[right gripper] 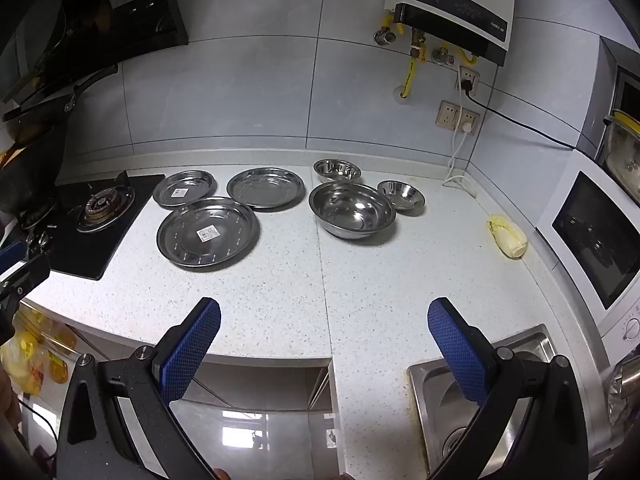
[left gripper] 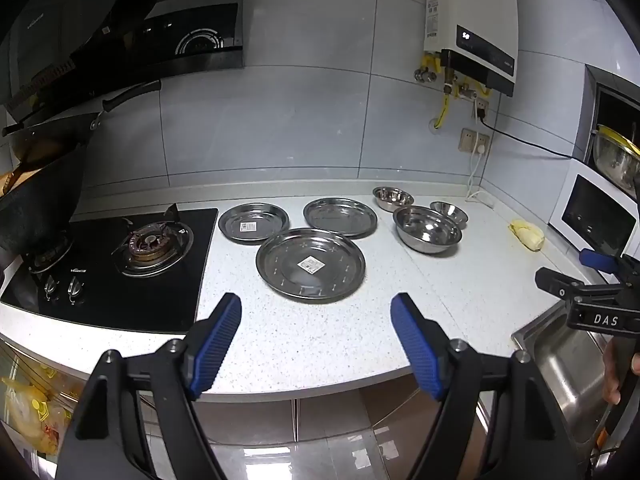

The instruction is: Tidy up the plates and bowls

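Ahead of both grippers, on the speckled counter [right gripper: 280,288]: three steel plates, then three bowls to their right. Left gripper [left gripper: 316,312] and right gripper [right gripper: 324,316] both spread wide, holding nothing, well short of the ware.

Largest plate [left gripper: 311,265] lies nearest, its rim overlapping or touching the mid plate [left gripper: 340,217]; lifting one could drag the other. Shallow slick rims likely to slip from the pads. Big bowl [right gripper: 352,210] crowds the small bowl [right gripper: 401,194]; risk of knocking it.

Right view alone shows the sink drain [right gripper: 452,436]; left view alone shows the stove knobs [left gripper: 64,288].
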Demonstrator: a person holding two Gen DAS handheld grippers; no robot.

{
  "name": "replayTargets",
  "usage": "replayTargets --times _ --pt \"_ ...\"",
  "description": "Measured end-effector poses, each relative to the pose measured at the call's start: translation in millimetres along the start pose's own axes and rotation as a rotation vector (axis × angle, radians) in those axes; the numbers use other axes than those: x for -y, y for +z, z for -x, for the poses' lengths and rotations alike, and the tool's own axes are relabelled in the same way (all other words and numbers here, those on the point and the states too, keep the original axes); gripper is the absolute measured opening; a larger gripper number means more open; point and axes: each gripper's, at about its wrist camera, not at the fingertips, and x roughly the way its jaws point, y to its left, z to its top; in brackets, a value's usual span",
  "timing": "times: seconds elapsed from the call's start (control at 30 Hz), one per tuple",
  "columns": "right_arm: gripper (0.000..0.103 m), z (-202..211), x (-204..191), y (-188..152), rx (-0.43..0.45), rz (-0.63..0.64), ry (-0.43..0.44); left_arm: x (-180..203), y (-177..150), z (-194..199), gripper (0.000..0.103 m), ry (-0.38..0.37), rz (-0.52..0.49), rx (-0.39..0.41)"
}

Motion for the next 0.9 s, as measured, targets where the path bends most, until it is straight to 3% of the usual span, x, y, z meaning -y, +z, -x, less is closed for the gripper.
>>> replayTargets --times 0.9 --pt "0.102 -3.6 -1.2 -3.7 -0.004 0.007 0.003 -8.3 -7.5 -5.5 0.076 0.013 -0.007 -0.006"
